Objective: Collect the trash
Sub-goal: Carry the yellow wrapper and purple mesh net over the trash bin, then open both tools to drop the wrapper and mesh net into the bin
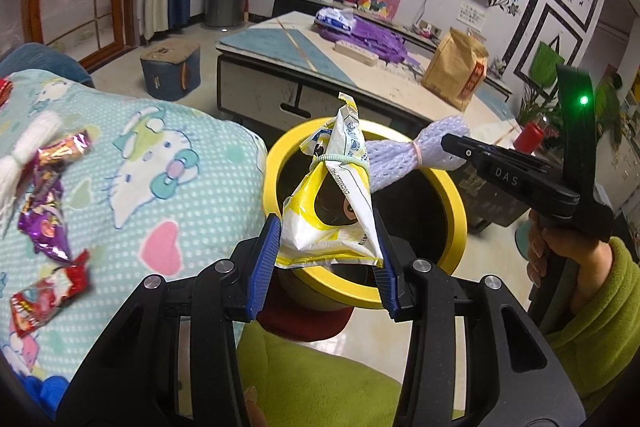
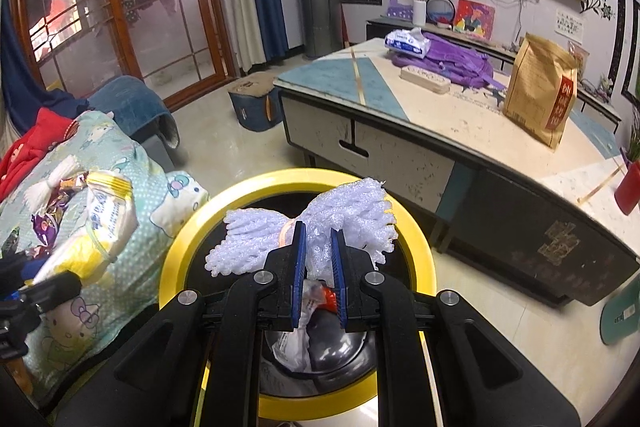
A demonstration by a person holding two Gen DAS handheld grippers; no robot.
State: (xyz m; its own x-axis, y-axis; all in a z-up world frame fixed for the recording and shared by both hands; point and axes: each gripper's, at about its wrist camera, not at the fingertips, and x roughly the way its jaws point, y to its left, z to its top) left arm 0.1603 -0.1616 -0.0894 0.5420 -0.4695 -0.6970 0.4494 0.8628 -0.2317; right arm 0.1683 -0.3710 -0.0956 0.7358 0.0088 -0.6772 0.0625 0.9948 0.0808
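Note:
My left gripper (image 1: 326,227) is shut on a white and yellow snack bag (image 1: 338,195) tied with a green band, held over the yellow-rimmed bin (image 1: 456,203). My right gripper (image 2: 318,231) is shut on a bundle of white foam netting (image 2: 352,211) tied with a rubber band, also above the bin (image 2: 420,239). In the left wrist view the foam netting (image 1: 416,147) hangs from the right gripper just behind the snack bag. Crumpled wrappers (image 2: 304,331) lie inside the bin.
Candy wrappers (image 1: 48,195) and a white foam bundle (image 1: 24,155) lie on the cartoon blanket (image 1: 160,187) to the left. A low table (image 2: 460,115) with a brown paper bag (image 2: 540,91) stands beyond the bin. A blue box (image 2: 254,103) sits on the floor.

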